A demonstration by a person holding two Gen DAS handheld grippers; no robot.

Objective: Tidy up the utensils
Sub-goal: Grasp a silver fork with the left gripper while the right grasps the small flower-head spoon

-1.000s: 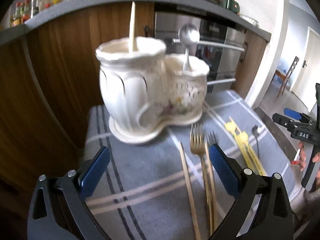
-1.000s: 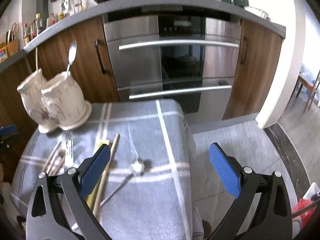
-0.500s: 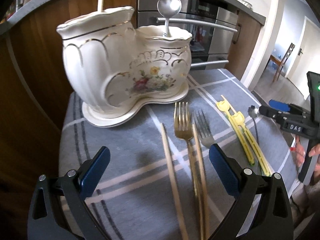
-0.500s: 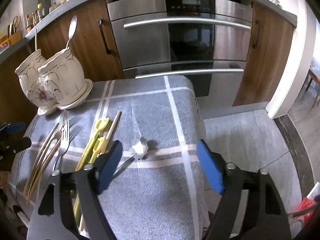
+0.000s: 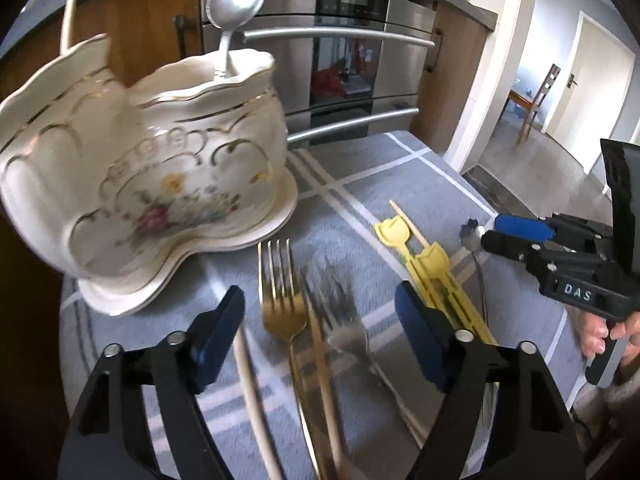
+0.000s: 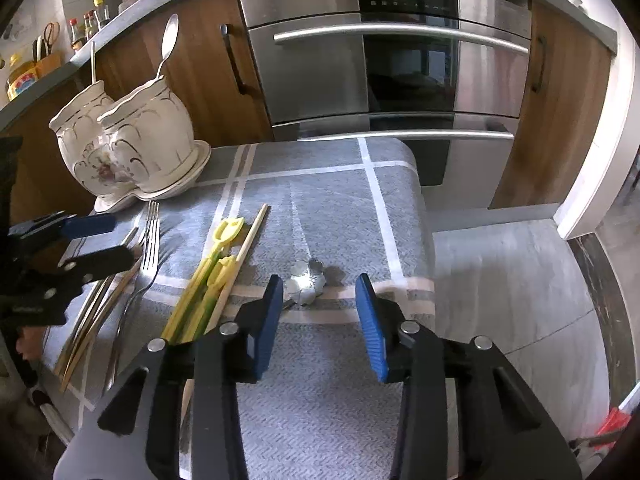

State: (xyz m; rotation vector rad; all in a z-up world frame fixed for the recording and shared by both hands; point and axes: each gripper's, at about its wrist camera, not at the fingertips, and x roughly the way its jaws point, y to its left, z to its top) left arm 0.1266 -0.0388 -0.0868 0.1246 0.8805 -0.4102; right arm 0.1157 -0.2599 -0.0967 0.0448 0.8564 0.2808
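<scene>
Left wrist view: left gripper is closing over the gold fork, nothing pinched yet. Right gripper, half-narrowed and empty, must drop onto the flower spoon near the cloth's right edge.

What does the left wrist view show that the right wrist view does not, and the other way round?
Only the left wrist view shows the doorway with a wooden chair beyond it. Only the right wrist view shows the bottles on the counter and the spoon's flower-shaped bowl plainly. Both show the ceramic holder with a spoon standing in it, the forks, the yellow utensils, the checked cloth and the oven.
</scene>
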